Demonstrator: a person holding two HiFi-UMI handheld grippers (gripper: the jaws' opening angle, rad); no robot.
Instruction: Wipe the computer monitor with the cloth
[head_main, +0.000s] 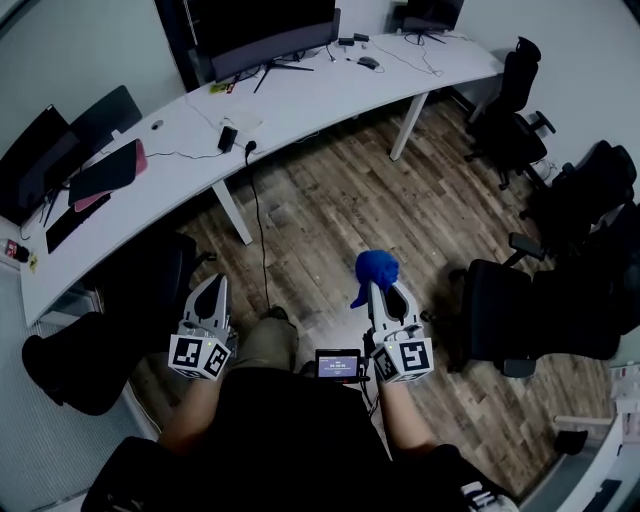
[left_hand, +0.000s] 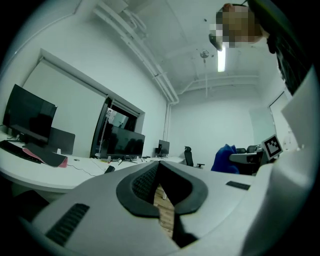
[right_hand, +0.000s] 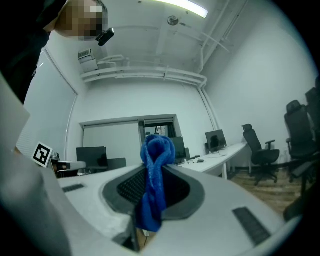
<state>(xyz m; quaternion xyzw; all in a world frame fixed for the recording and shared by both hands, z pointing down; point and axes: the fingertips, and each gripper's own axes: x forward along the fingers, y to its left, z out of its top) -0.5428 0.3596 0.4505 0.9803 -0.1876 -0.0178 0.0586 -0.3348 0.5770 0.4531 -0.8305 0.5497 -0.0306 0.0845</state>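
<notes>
holding the blue cloth (head_main: 376, 268) pinched in the right gripper (head_main: 380, 288), left gripper (head_main: 214, 284) pressed together, empty; monitor (head_main: 262, 22) well apart, wiping not yet begun.

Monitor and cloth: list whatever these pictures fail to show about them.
Monitor: head view, its top is cut off by the picture's edge; any dirt on the screen is too small to see.
Cloth: right gripper view, the pinched part is hidden within the right claw; head view shows only a bunched lump.
</notes>
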